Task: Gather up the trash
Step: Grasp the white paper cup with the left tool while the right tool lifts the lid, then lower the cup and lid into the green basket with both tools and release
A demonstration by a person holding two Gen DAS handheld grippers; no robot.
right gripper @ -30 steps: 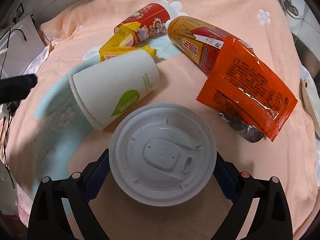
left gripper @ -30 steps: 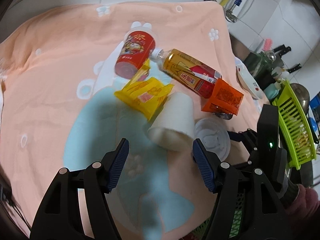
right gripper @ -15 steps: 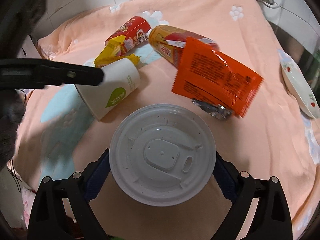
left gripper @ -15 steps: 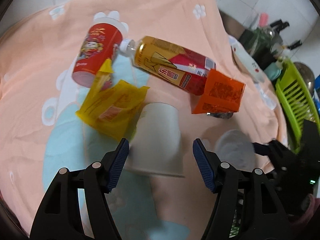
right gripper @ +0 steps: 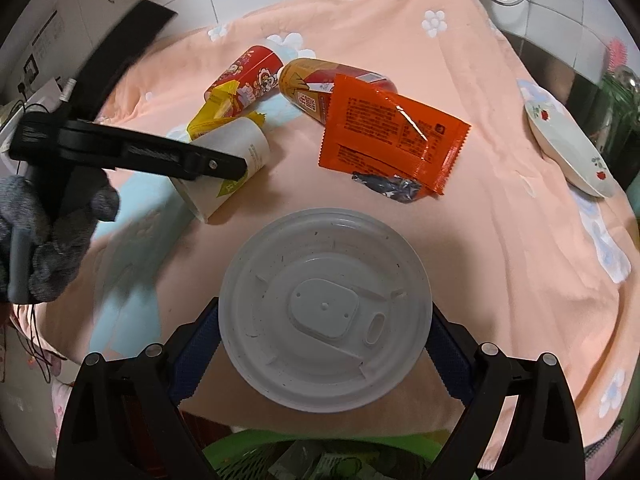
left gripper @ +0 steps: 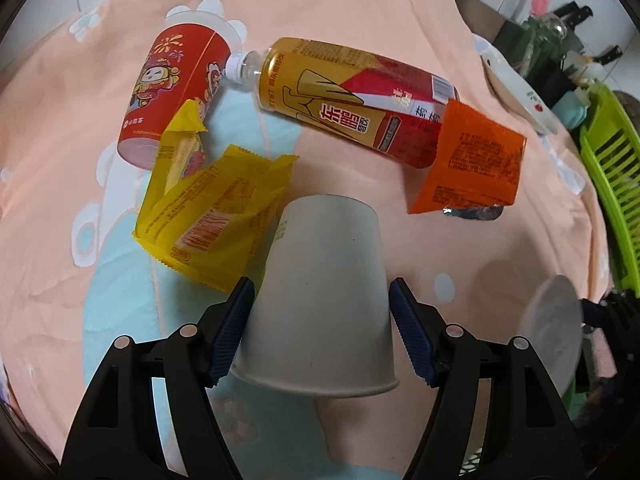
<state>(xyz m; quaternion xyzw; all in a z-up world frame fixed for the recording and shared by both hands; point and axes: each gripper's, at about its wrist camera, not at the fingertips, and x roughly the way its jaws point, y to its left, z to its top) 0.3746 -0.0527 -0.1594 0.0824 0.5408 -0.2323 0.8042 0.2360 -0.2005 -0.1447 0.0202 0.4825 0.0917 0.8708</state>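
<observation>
Left gripper (left gripper: 322, 330): jaws spread wide, straddling the white paper cup (left gripper: 320, 300), which lies on its side on the peach cloth (left gripper: 400, 20) with its open rim toward the camera. The blue pads (left gripper: 234, 330) sit level with the cup's wall on either side; whether they touch it cannot be told, and nothing is gripped.

Right gripper (right gripper: 324, 346): closed across the rim of a white plastic lid (right gripper: 325, 308), held flat above the near edge of the cloth. A green basket (right gripper: 320, 446) shows directly beneath, with scraps inside it.

Remaining items, outward from the cup: a yellow wrapper (left gripper: 212, 224) touching the cup's left side, a red cup (left gripper: 172, 92) on its side beyond it, a tea bottle (left gripper: 352, 100) lying behind, and an orange sachet (left gripper: 468, 164) overlapping the bottle's base.

Recommendations for the step in hand: close the left jaws slowly on the cup's mid-wall, since thin paper will likely crush or squirt forward under a hard squeeze near the rim. Keep the left pad clear of the yellow wrapper's corner so it is not dragged along. Lift straight up before swinging toward the basket. The lid appears ready for release over the basket.
</observation>
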